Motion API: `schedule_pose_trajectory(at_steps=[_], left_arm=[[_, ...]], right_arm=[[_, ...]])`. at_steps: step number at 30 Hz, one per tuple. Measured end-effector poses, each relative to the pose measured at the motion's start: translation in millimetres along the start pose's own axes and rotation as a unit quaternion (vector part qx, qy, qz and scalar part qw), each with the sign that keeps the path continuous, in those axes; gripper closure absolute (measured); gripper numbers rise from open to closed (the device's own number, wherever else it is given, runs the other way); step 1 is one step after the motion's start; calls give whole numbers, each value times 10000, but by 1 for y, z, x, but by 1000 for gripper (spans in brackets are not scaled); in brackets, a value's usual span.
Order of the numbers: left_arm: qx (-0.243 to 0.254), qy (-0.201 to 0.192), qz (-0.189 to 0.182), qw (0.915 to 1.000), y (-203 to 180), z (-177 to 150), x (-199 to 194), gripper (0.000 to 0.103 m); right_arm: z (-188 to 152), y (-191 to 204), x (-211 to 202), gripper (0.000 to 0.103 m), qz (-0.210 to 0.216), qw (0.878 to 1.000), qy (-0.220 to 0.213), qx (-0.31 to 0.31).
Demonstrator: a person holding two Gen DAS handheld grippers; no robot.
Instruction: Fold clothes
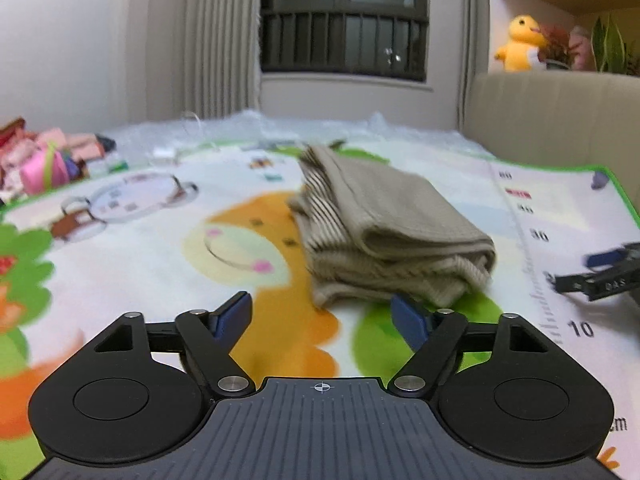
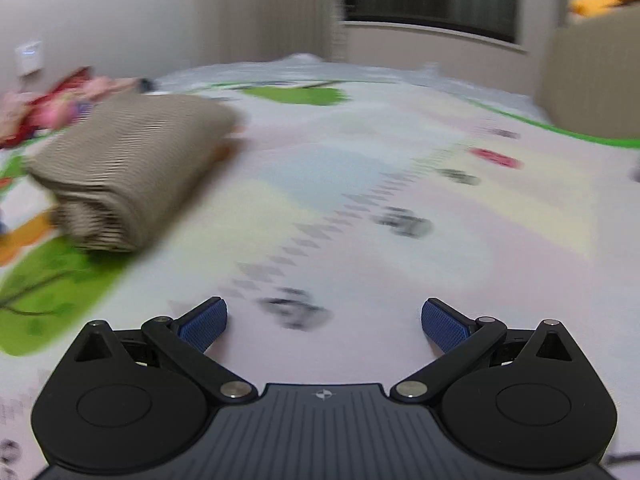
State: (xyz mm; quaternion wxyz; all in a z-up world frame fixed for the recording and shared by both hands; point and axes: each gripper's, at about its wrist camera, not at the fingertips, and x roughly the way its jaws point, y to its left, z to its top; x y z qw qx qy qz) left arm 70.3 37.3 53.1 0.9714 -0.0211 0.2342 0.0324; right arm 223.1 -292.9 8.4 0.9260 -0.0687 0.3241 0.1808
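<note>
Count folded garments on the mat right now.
1: the beige folded garment lies on the play mat, just ahead of the open left gripper. The blurry pile at the far left edge may hide more.

Motion blur is smearing the folded beige garment [image 2: 128,168] at the right wrist view's left. The right gripper [image 1: 600,276] is being cropped at the left wrist view's right edge, its jaws unreadable there.

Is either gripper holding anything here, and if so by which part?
Nothing is held. The left gripper and right gripper are both open and empty; the folded garment lies free on the mat.
</note>
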Motion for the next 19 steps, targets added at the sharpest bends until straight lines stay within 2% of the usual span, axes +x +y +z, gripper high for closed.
schedule_pose_trajectory(at_steps=[1, 2, 5, 8, 12, 19], left_arm=[[-15, -43, 11, 10000, 4, 2, -1, 17], [-52, -77, 30, 10000, 6, 3, 1, 1], [-167, 14, 2, 9999, 9, 5, 8, 0], [-309, 125, -291, 9990, 7, 5, 16, 0], [-356, 174, -359, 9986, 2, 5, 24, 0], [-382, 221, -263, 9987, 11, 8, 34, 0]], right_arm=[[-1, -9, -2, 0, -236, 9997, 16, 42], [-3, -19, -2, 0, -348, 9992, 32, 181], [-7, -47, -4, 0, -477, 9972, 21, 578], [-8, -53, -4, 0, -480, 9971, -10, 594], [-4, -50, -1, 0, -561, 9980, 26, 303], [-5, -75, -3, 0, -1106, 9906, -16, 804]])
